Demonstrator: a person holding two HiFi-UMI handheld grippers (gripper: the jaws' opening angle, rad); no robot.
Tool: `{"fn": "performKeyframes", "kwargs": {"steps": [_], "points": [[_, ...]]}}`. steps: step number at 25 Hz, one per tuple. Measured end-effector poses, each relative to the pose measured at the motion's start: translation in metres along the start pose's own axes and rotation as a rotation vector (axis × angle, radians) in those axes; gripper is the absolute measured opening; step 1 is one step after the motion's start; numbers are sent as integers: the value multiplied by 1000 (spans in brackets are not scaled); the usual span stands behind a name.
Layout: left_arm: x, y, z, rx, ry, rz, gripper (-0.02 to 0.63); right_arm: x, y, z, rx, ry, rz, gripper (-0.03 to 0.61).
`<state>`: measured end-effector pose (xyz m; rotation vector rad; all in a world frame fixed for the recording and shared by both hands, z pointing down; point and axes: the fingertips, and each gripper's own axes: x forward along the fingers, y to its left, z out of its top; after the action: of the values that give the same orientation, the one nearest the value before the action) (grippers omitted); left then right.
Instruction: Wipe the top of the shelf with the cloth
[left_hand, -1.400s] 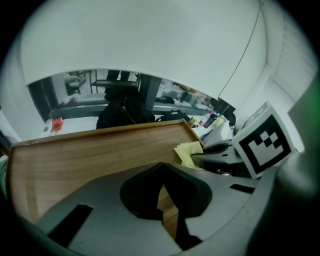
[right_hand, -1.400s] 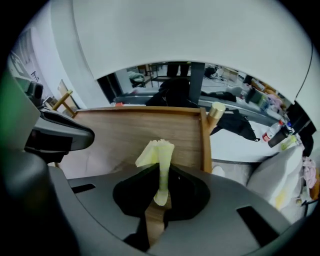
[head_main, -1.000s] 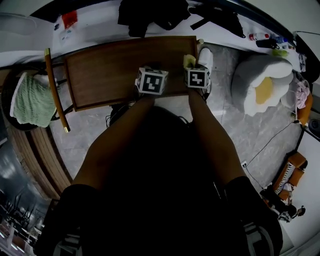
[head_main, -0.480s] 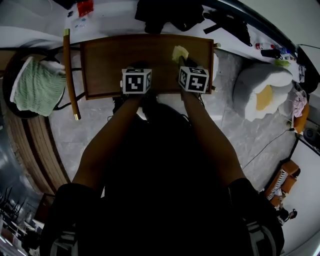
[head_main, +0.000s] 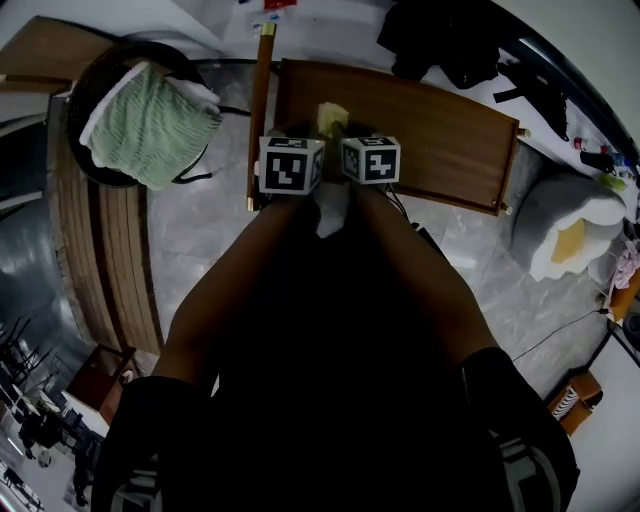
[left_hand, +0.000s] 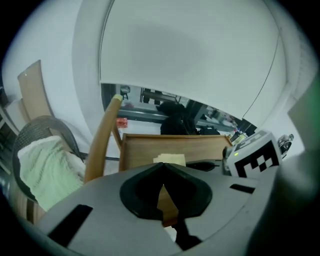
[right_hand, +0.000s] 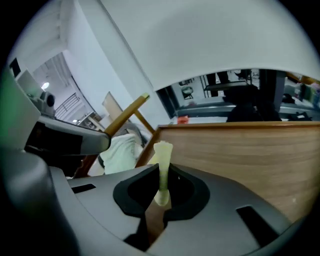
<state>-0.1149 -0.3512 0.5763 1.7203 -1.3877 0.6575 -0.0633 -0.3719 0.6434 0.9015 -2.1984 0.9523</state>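
While the right gripper (right_hand: 161, 194) pinches the cloth (right_hand: 162, 159) over the shelf (head_main: 440, 128), left gripper (left_hand: 162, 186) alongside, jaws together, empty.

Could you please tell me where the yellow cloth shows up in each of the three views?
Head view: cloth top centre, near the shelf's left end.
Left gripper view: cloth just below centre, a pale patch against the shelf.
Right gripper view: cloth lower centre, edge-on, pinched in the right tongs.
Shared landmark: the wooden shelf.
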Motion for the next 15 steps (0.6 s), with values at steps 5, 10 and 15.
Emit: {"fn": "performKeyframes", "kwargs": {"steps": [5,10,15], "points": [[-31,42,6,-13,-2,10,9,50,57,-16,-28,71,72,43],[-44,59,7,-4,-9,13,11,73,84,-32,-53,126,76,43],[-46,65,-3,11,16,5,11,83,78,-47,-71,165,40,43]]}}
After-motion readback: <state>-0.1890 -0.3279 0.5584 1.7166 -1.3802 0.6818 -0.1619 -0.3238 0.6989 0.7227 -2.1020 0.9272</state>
